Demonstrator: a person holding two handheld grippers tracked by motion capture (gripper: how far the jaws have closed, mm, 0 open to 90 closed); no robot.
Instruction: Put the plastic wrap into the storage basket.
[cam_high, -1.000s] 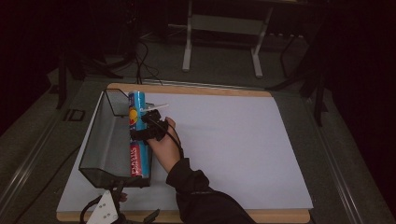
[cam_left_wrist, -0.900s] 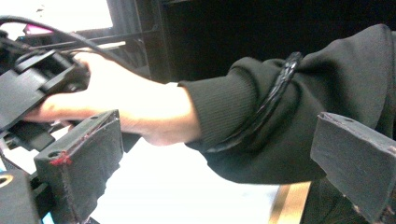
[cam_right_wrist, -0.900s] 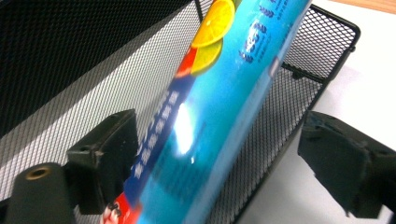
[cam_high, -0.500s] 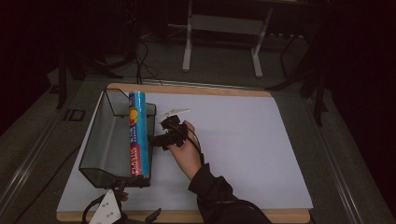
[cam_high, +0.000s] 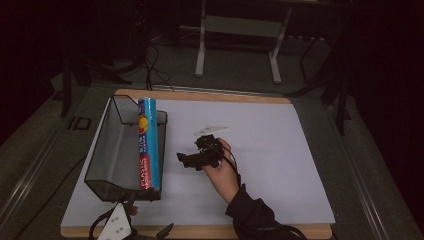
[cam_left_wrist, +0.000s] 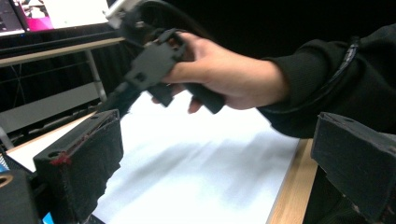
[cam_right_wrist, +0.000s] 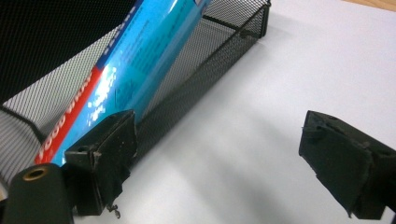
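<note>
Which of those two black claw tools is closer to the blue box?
The right gripper, held above the white mat beside the mesh basket with the blue box. The left gripper sits at the table's near edge.

Blue box (cam_high: 148, 145): "PLASTIC", "FOOD WRAP".

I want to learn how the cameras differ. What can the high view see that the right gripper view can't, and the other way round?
The high view alone takes in the person's hand holding the right gripper, the left gripper at the near edge, the wooden table edge and the floor beyond. The right gripper view alone gives a close look at its own two black jaws standing wide apart with nothing between them, and at the basket's fine mesh. Both show the black mesh basket, the long blue box resting along its right rim, and the white mat.
</note>
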